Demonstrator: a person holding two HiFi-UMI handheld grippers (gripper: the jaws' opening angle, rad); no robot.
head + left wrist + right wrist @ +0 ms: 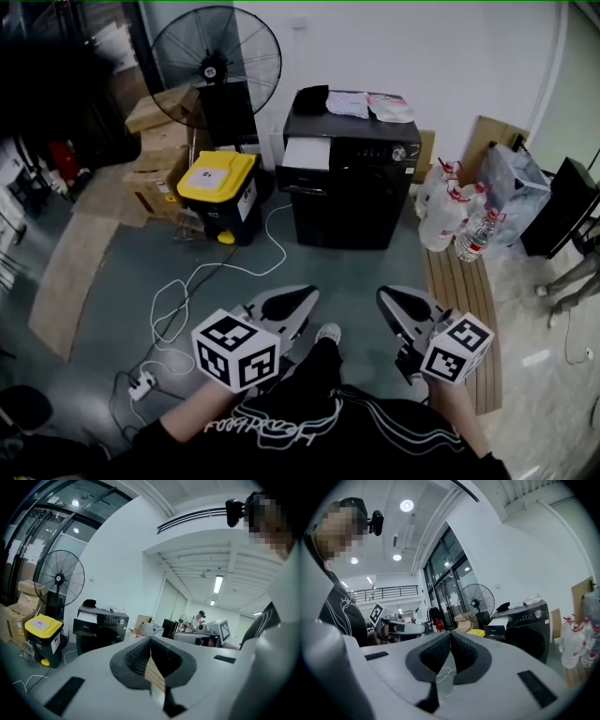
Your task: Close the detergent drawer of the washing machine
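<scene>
Fan [217,64] and yellow-lidded bin [218,192] stand left of the washer [352,187], with white cable [187,291] looping over the floor in front of them. The left gripper [298,302] is held low, close to the person's body and well short of the washer. Its jaws are pressed together with nothing between them. That is likely a resting carry, since nothing is within reach.

The washer is a black front-loader against the far wall, with a dark cloth and papers on its top. The drawer [307,153] sits at the washer's upper left corner. It is a white tray pulled out, standing proud of the dark front, so closing looks not yet begun.

The right gripper [394,305] mirrors the left, also well short of the washer, its jaws together and empty. Bottles [455,211] cluster just right of the washer.
</scene>
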